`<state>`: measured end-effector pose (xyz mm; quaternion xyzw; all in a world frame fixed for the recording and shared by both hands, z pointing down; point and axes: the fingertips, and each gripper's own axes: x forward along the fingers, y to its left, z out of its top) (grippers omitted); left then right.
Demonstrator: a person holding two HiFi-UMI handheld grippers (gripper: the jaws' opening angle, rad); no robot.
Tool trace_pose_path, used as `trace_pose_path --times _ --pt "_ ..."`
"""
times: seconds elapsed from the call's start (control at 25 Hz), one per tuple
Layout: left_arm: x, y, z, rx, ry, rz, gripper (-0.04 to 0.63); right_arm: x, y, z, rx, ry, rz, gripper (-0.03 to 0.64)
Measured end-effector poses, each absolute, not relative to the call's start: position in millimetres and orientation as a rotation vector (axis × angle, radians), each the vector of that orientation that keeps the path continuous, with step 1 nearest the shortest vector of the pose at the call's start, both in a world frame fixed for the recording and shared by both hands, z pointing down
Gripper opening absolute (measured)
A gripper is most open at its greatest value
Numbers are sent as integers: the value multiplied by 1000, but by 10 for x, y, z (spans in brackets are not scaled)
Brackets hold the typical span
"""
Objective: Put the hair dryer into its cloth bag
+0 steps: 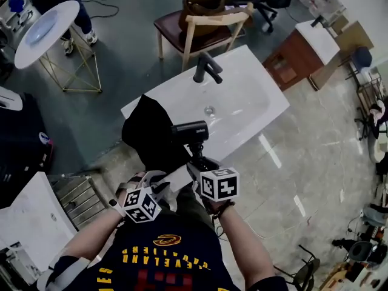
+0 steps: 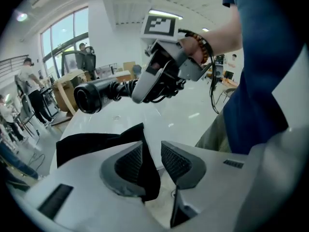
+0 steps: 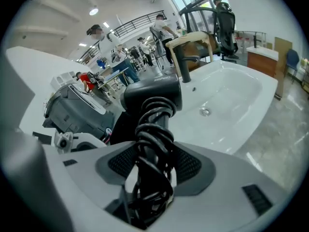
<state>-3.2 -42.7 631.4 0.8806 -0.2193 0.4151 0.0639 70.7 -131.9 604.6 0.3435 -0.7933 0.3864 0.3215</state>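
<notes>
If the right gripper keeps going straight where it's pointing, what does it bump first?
Probably the white sink basin. The right gripper, shut on the black hair dryer with its wrapped cord, aims down at the near rim, though depth is unclear.

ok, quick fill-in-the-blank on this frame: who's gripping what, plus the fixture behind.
1. The right gripper is shut on the ____ of the hair dryer.
2. The left gripper pinches an edge of the black ____.
3. The dryer's ____ is wound around the part being gripped.
4. The black faucet stands at the rim of the white ____.

Missing words: handle; cloth bag; cord; sink.
</notes>
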Motion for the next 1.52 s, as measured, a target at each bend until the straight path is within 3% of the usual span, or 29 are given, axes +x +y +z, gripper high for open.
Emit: trace_pose_path --times 0.2,0.44,0.52,1.04,1.36,1.52 --pt "-157 -510 6730 2521 -650 1527 98 1009 -823 6127 998 -2041 1124 233" --pt "-187 -624 6875 2400 -662 1550 94 1252 -443 6197 1054 -2007 1192 233" --pt "-169 -619 6839 2383 -634 1526 38 1287 -365 6180 1070 -2004 1215 233" --pt "-161 -1007 5916 2278 -638 739 17 1385 -89 6081 1040 -2018 1243 233" --pt "-224 -1459 5135 2369 -679 444 17 1185 -62 6082 992 -2039 1244 233" --pt "-179 -1490 5156 2338 -645 403 17 1088 -179 6168 1017 -2021 1232 233"
